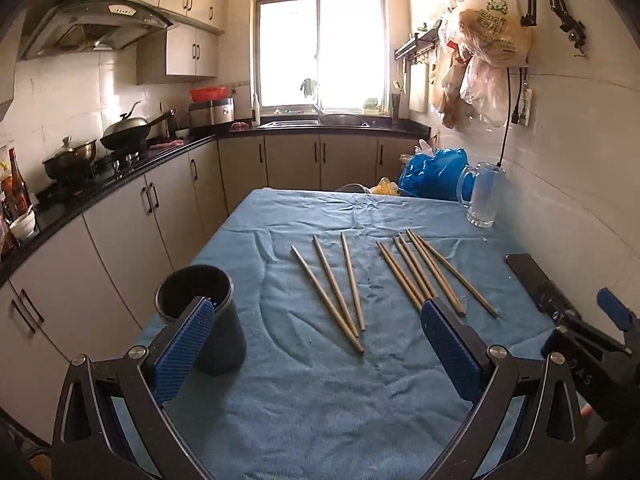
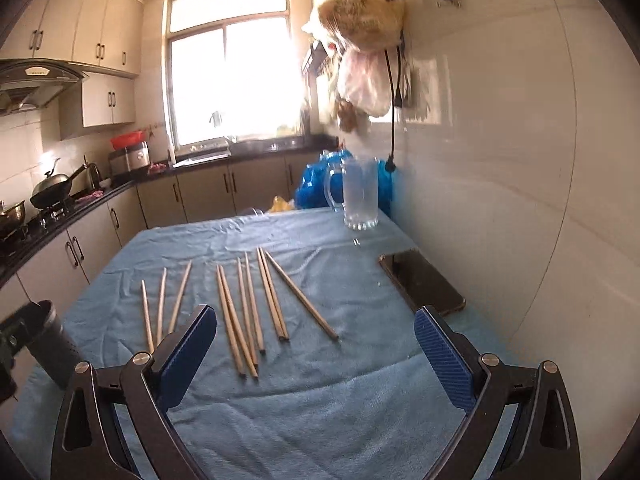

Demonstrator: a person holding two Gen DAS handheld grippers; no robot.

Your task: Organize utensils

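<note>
Several wooden chopsticks (image 1: 340, 288) lie loose on the blue cloth (image 1: 304, 400), three on the left and a larger bunch (image 1: 432, 272) on the right; they also show in the right wrist view (image 2: 248, 312). A dark cylindrical holder (image 1: 208, 312) stands upright at the table's left edge, seen also in the right wrist view (image 2: 52, 340). My left gripper (image 1: 316, 316) is open and empty above the near cloth, its left finger in front of the holder. My right gripper (image 2: 316, 324) is open and empty, hovering before the chopsticks.
A glass mug (image 2: 360, 196) stands at the far right by the wall. A black phone (image 2: 420, 284) lies on the cloth to the right. Blue plastic bags (image 1: 436, 176) sit behind the table. Kitchen counter and stove run along the left.
</note>
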